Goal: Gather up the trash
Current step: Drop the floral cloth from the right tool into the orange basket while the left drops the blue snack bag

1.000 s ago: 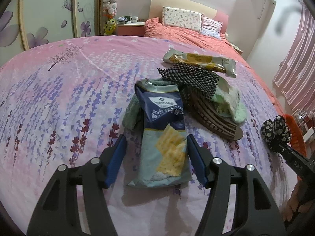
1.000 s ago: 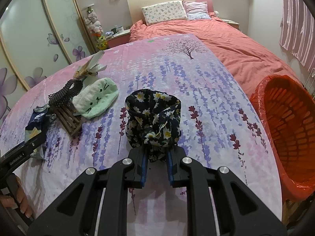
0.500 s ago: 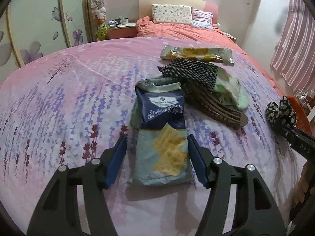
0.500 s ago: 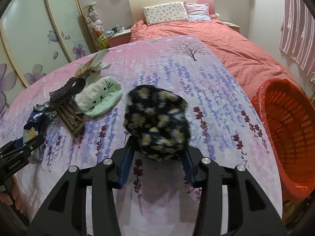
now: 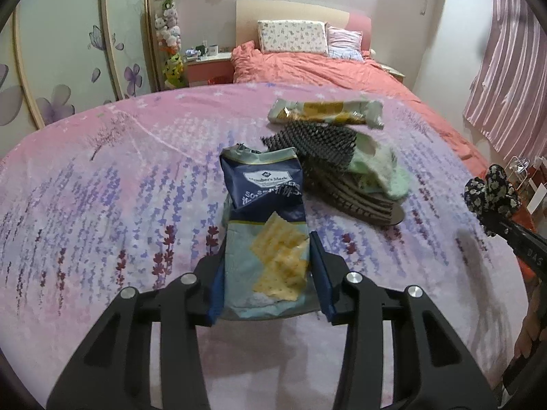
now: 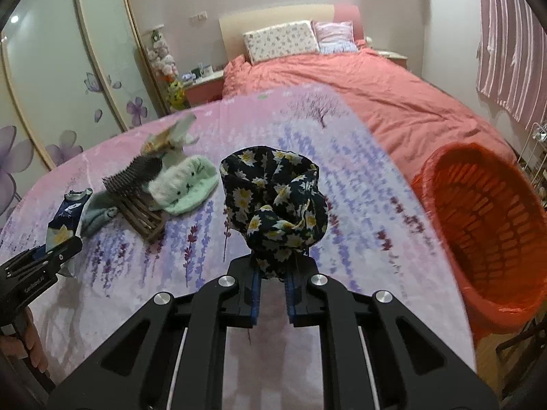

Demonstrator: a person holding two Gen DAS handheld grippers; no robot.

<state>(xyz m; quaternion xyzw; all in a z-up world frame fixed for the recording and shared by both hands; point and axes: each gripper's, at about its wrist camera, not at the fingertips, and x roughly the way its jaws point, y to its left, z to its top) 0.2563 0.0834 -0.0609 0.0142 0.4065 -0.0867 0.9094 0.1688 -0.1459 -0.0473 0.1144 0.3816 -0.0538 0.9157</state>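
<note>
Left wrist view: camera sits low behind the left gripper, looking forward along its jaws over the pink sheet toward the headboard at top centre. Close range; cracker bag fills lower centre. The right gripper enters at the right edge.

Right wrist view: camera behind the right gripper, facing the same headboard, set further right; red basket at right edge. The left gripper shows at lower left.

Shared: sheet, bag, green hat, pillow, wardrobe.
</note>
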